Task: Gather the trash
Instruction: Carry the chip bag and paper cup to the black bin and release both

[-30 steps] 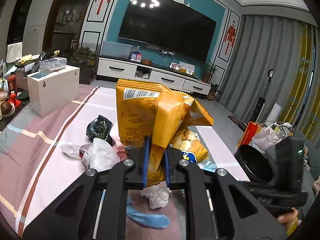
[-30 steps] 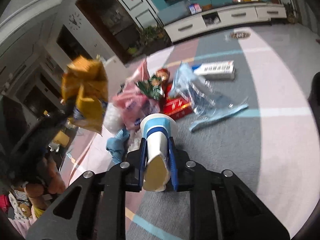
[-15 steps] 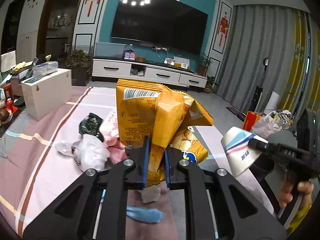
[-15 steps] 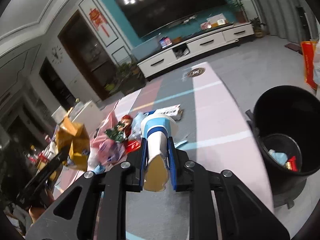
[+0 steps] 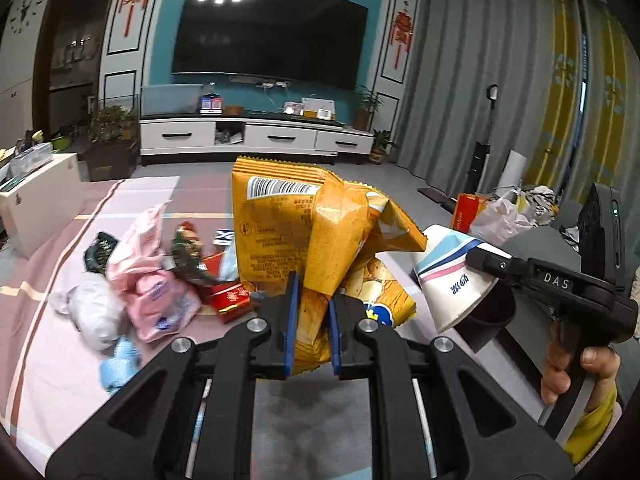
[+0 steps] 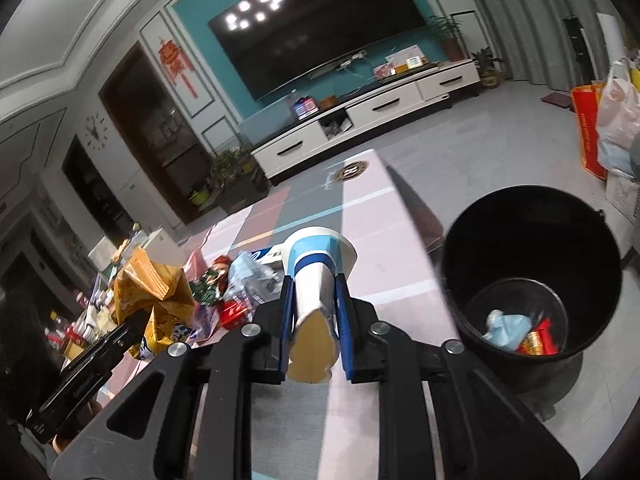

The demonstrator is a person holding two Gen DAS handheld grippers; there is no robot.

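While both loads hang clear of the bench (image 6: 384,240), the step in hand looks like the carry to the black bin (image 6: 532,240). Left tongs (image 5: 311,320) pinch a crumpled yellow chip bag (image 5: 296,232); right tongs (image 6: 314,320) clamp a squashed paper cup (image 6: 316,272). More wrappers (image 5: 156,280) lie on the bench. Next, each load needs bringing over the bin's mouth before release.
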